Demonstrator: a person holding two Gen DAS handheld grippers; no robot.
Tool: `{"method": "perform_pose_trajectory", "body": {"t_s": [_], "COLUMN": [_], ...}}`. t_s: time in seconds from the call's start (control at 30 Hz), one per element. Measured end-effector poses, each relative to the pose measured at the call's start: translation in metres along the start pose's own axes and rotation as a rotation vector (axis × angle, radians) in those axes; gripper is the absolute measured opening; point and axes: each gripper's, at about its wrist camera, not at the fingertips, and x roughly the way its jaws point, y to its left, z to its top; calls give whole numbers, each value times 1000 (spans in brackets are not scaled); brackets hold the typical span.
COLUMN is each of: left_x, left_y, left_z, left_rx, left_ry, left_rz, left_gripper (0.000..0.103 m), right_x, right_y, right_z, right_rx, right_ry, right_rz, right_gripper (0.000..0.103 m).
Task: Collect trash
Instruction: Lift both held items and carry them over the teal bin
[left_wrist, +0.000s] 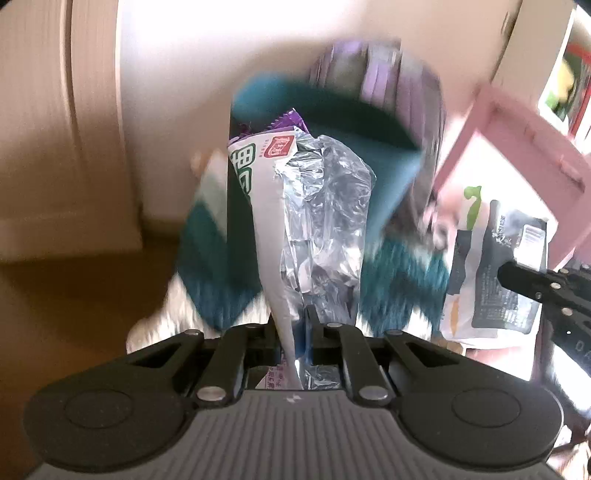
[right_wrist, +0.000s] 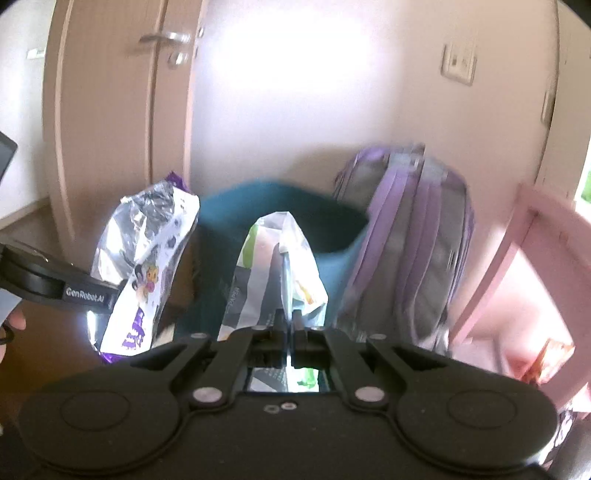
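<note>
Clamping a snack wrapper (left_wrist: 291, 229) and a paper bag (right_wrist: 275, 273), the left tongs (left_wrist: 295, 332) and right tongs (right_wrist: 288, 325) pointed toward the teal bin (right_wrist: 280, 206) just ahead.

Open teal bin (right_wrist: 280, 206) at 12 o'clock; purple backpack (right_wrist: 410, 236) crowds 2 o'clock, pink chair (right_wrist: 517, 254) beyond.

Two grippers: left gripper (left_wrist: 291, 328) and right gripper (right_wrist: 290, 325). Two wrappers: purple-and-silver snack bag (left_wrist: 317, 206), white-and-grey packet (right_wrist: 273, 273). One teal bin (right_wrist: 280, 206). One purple backpack (right_wrist: 413, 240) at three o'clock.
</note>
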Motion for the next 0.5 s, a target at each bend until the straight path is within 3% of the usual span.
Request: {"method": "perform_pose_trajectory", "body": {"t_s": [0.23, 0.5], "left_x": [-21, 14], "left_y": [-12, -20], "left_z": [88, 145], "left_rx": [17, -14], "left_ry": [-149, -165], "left_rz": [6, 0], "left_gripper": [11, 11], "right_x": [35, 95], "right_y": [-17, -35], "right_z": [60, 74], "right_rx": [19, 80], "right_ry": [-87, -41], "right_rz": [-58, -58], "right_gripper": [0, 0]}}
